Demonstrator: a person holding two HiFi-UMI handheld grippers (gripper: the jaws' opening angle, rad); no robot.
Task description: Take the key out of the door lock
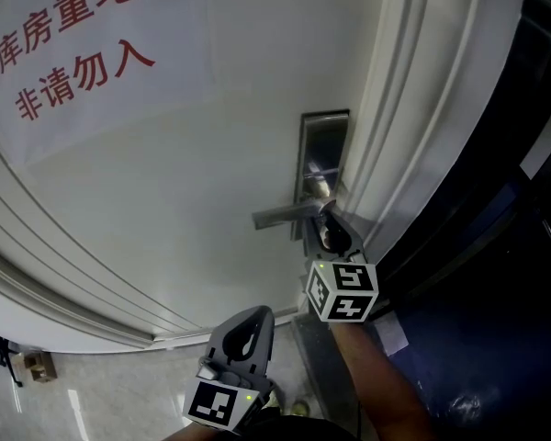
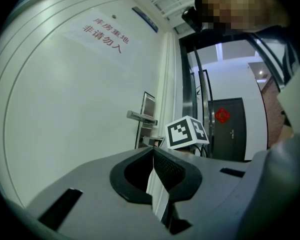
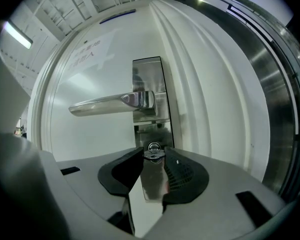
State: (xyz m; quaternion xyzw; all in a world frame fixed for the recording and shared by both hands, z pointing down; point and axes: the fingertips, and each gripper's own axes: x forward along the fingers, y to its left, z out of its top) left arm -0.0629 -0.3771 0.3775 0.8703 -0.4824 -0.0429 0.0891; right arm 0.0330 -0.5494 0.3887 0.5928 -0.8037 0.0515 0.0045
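A small silver key (image 3: pixel 153 152) sticks out of the cylinder low on the steel lock plate (image 3: pixel 149 79), below the lever handle (image 3: pixel 110 103). My right gripper (image 3: pixel 153 156) is up against the lock with both jaw tips touching the key's head, one on each side, so it is shut on the key. In the head view the right gripper (image 1: pixel 329 235) sits under the handle (image 1: pixel 285 214) and hides the key. My left gripper (image 1: pixel 246 331) hangs lower, away from the door, shut with nothing in it. In the left gripper view its tips (image 2: pixel 153 152) meet.
The white door (image 1: pixel 165 200) carries a paper sign (image 1: pixel 73 35) with red characters. The moulded door frame (image 1: pixel 413 108) runs right beside the lock plate. Dark glass and metal lie to the right. A dark door (image 2: pixel 229 129) stands further down the corridor.
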